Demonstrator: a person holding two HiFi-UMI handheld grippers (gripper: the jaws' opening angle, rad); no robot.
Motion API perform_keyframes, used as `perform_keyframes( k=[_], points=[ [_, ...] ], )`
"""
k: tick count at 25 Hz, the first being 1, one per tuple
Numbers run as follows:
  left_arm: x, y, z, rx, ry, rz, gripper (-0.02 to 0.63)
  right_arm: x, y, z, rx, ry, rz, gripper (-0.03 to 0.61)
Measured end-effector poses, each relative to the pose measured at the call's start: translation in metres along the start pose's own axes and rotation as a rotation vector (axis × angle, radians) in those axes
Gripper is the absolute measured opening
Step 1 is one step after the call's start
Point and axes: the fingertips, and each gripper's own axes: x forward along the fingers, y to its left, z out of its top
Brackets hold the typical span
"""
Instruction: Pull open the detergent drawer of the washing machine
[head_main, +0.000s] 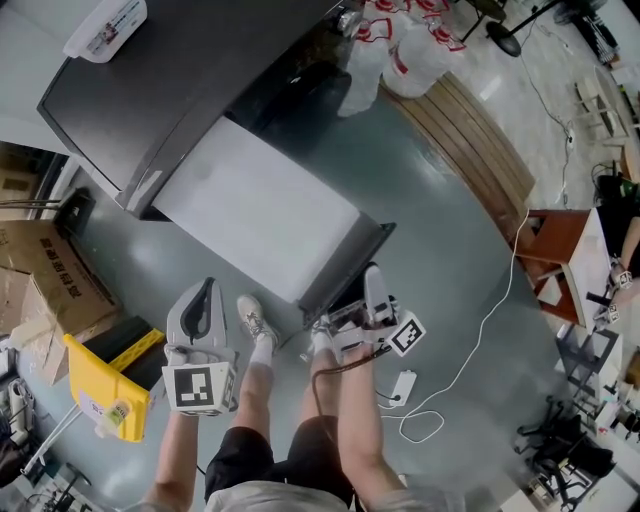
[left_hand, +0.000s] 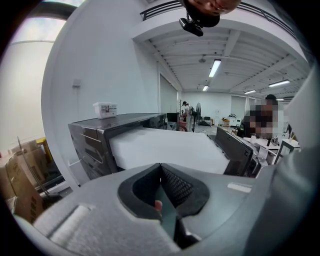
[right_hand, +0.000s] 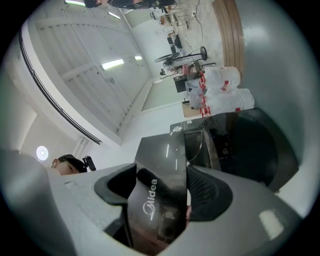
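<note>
The dark washing machine has its long white detergent drawer pulled far out toward me. My right gripper is shut on the drawer's dark front panel. In the right gripper view that glossy panel, with its logo, sits clamped between the two pads of the right gripper. My left gripper hangs free to the left of the drawer, apart from it. The left gripper view has its jaws shut on nothing, with the drawer and the machine ahead.
A white box sits on the machine's top. Cardboard boxes and a yellow object stand at the left. White bags and a wooden board lie behind. A white cable with power strip lies by my feet.
</note>
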Motion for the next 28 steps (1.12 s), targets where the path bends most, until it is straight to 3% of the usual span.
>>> perform_keyframes(
  k=[7,17,20,25,28],
  points=[
    [0.002,-0.003,-0.003,0.001,0.003,-0.005,0.011,0.0,-0.002,-0.003,-0.029,0.048,0.001,0.308],
    [0.005,-0.014,0.022,0.022,-0.025,-0.028,0.011,-0.024,0.008,0.012,-0.19,0.112,-0.137,0.308],
    [0.006,-0.025,0.035,0.025,-0.035,-0.049,0.011,-0.03,0.021,0.021,-0.293,0.14,-0.208,0.308],
    [0.006,-0.046,0.069,0.047,-0.07,-0.096,0.011,-0.029,0.058,0.04,-0.576,0.177,-0.373,0.308],
    [0.004,-0.065,0.101,0.054,-0.109,-0.123,0.011,-0.022,0.092,0.053,-0.72,0.186,-0.429,0.308]
  ],
)
